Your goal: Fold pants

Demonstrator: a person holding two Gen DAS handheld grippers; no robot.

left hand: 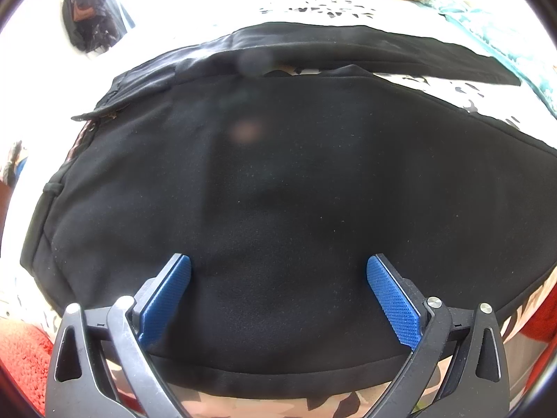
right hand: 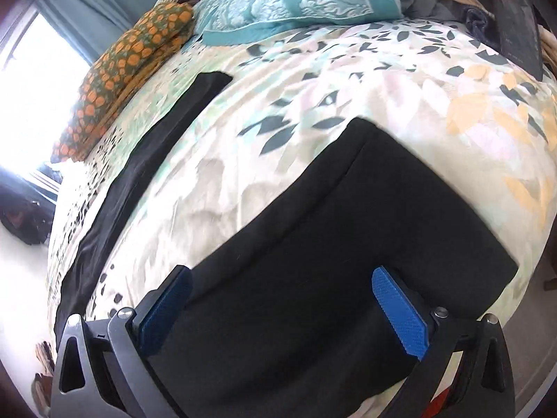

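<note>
Blue pads (left hand: pixel 167 299) of my left gripper (left hand: pixel 278 296) stand wide apart over the black pants (left hand: pixel 278 181), holding nothing. My right gripper (right hand: pixel 282 308) is spread just as wide above one leg of the pants (right hand: pixel 348 244), also empty; whether either pair of fingers touches the cloth I cannot tell.

Only my left camera shows the waist end: a zipper (left hand: pixel 113 113) and a belt loop at the left edge, with the other leg stretching away along the far side. Only my right camera shows the leg's hem (right hand: pixel 435 188), squared off on the floral bedspread (right hand: pixel 313 104), plus a teal patterned blanket (right hand: pixel 296 3) and an orange-spotted cushion (right hand: pixel 132 69) by the window.

A blurry smudge in the left view clouds the cloth mid-frame, and the right view is motion-blurred. Both gripper frames cut off the near edge of the pants.
</note>
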